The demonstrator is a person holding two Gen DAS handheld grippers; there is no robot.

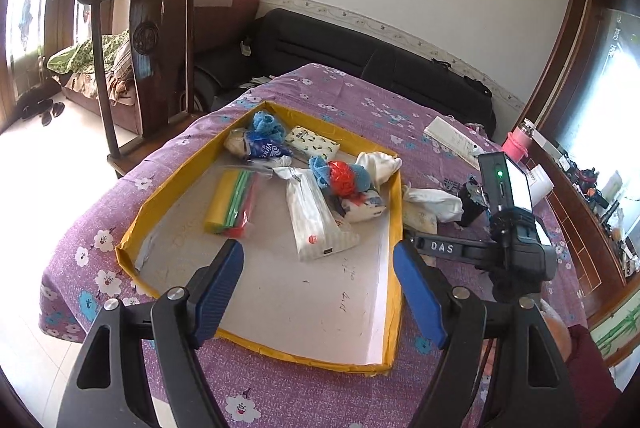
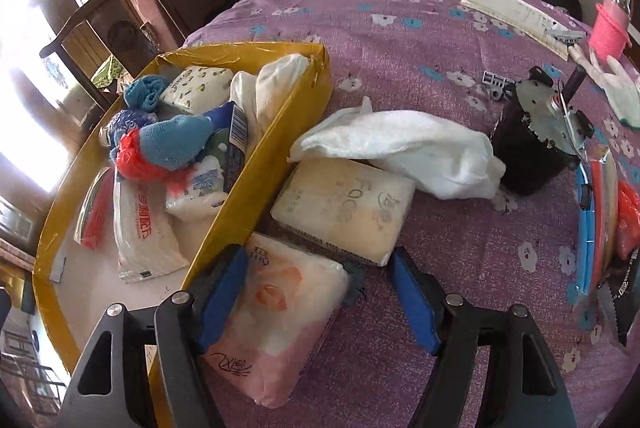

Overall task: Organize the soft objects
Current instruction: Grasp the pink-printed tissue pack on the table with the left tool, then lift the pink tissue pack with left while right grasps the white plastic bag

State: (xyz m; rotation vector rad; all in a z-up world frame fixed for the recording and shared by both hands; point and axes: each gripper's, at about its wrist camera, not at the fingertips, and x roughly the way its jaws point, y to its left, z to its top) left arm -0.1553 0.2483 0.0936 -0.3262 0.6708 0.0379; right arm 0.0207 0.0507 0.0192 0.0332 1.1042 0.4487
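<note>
Two tissue packs [image 2: 344, 212] beside tray [image 2: 256, 164]

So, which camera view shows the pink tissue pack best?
The right wrist view: the pink tissue pack lies large and close between the open right tongs, beside the yellow tray. In the left wrist view the tray wall and the tongs hide it.

Pink tissue pack [image 2: 280, 324]: near end tucked behind the claw arm at 7 o'clock.
Cream pack [image 2: 344, 216]: far edge under the white cloth [image 2: 404, 152].
</note>
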